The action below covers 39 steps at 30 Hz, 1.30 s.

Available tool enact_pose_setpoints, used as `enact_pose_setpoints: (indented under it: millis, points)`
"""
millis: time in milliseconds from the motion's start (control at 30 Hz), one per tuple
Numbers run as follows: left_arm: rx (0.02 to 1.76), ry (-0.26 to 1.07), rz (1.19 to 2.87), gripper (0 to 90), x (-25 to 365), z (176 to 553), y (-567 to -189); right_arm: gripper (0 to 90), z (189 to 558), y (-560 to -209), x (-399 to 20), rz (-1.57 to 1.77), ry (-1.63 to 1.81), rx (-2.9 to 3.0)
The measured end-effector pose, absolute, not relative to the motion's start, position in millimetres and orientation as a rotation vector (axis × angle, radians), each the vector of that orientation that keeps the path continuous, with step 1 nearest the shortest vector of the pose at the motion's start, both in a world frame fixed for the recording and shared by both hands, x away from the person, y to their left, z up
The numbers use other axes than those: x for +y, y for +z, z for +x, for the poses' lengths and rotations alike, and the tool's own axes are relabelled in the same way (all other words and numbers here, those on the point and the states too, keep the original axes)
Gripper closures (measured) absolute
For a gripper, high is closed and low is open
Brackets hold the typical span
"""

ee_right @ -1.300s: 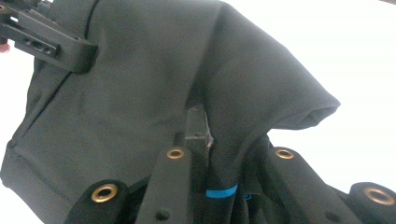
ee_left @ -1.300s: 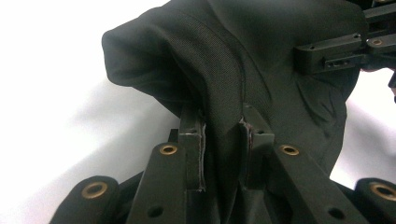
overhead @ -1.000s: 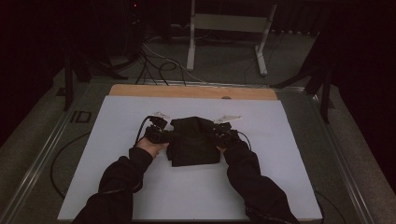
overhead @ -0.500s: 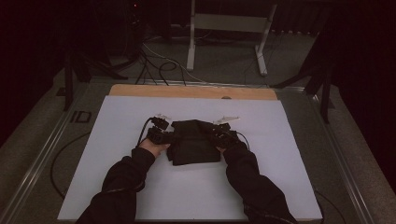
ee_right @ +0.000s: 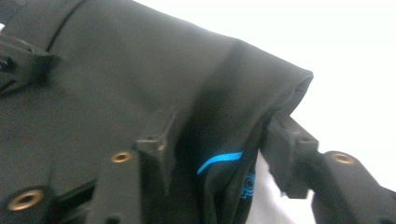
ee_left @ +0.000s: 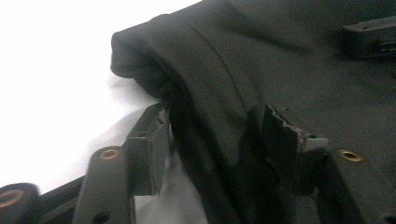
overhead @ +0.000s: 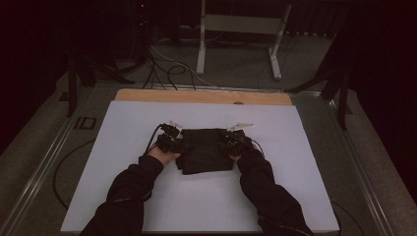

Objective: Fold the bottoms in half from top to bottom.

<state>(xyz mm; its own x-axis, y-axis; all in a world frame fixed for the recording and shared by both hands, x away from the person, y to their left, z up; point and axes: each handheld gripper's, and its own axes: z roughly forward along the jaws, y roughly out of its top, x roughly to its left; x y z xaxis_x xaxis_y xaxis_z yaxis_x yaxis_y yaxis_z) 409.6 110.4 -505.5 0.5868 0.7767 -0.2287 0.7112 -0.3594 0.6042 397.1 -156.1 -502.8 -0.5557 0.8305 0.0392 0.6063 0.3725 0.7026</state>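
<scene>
A folded dark garment [overhead: 205,150] lies at the middle of the white worktop [overhead: 123,196], with the left tongs [overhead: 173,143] at its left edge and the right tongs [overhead: 230,143] at its right edge. Both pairs have just been opening and now stand apart, the folded cloth edges loose between the jaws and no longer pinched (a blue mark shows inside the right fold). A fold appears just laid down and released. Next, both tongs would need drawing clear sideways without dragging the layers.
</scene>
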Motion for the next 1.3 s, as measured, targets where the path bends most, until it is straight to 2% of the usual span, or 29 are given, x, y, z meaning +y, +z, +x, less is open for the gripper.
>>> enact_pose_setpoints:
  millis: [33, 67, 133, 167, 300, 467, 600, 667, 800, 967, 1300]
  points:
    - [1.176, 0.125, 2.142, 38.3, 110.4, 409.6, -505.5, 43.8, 397.1, -502.8, -156.1, 1.261, 0.98, 2.317]
    - [1.185, 0.122, 2.136, 37.8, 112.2, 410.1, -505.2, 38.7, 397.8, -500.8, -157.9, 1.274, 0.989, 2.308]
    - [1.192, 0.134, 2.135, 34.8, 113.1, 410.1, -505.0, 37.4, 397.8, -499.7, -158.7, 1.279, 1.002, 2.31]
    - [1.195, 0.133, 2.129, 34.3, 114.3, 410.1, -504.9, 33.1, 397.3, -496.1, -160.2, 1.279, 1.017, 2.294]
    - [1.199, 0.135, 2.114, 33.0, 117.1, 409.0, -503.6, 27.9, 395.8, -490.3, -161.4, 1.275, 1.059, 2.287]
    - [1.143, 0.118, 2.074, 28.7, 118.7, 404.8, -494.9, 19.3, 392.9, -483.6, -162.1, 1.249, 1.141, 2.311]
    - [1.104, 0.098, 2.05, 23.0, 118.5, 400.5, -487.5, 15.8, 390.7, -480.0, -161.7, 1.222, 1.181, 2.329]
    - [1.086, 0.091, 2.046, 17.3, 117.1, 397.4, -485.0, 14.0, 389.6, -478.4, -160.5, 1.208, 1.185, 2.338]
    - [1.032, 0.072, 2.053, 14.6, 114.4, 393.0, -481.9, 13.6, 388.0, -476.1, -158.6, 1.179, 1.195, 2.34]
    - [0.98, 0.068, 2.068, 3.2, 110.9, 389.6, -476.7, 12.2, 386.1, -472.4, -156.0, 1.13, 1.202, 2.35]
    - [0.883, 0.096, 2.075, 0.0, 110.7, 381.3, -462.9, 11.8, 382.2, -461.6, -154.2, 1.082, 1.21, 2.352]
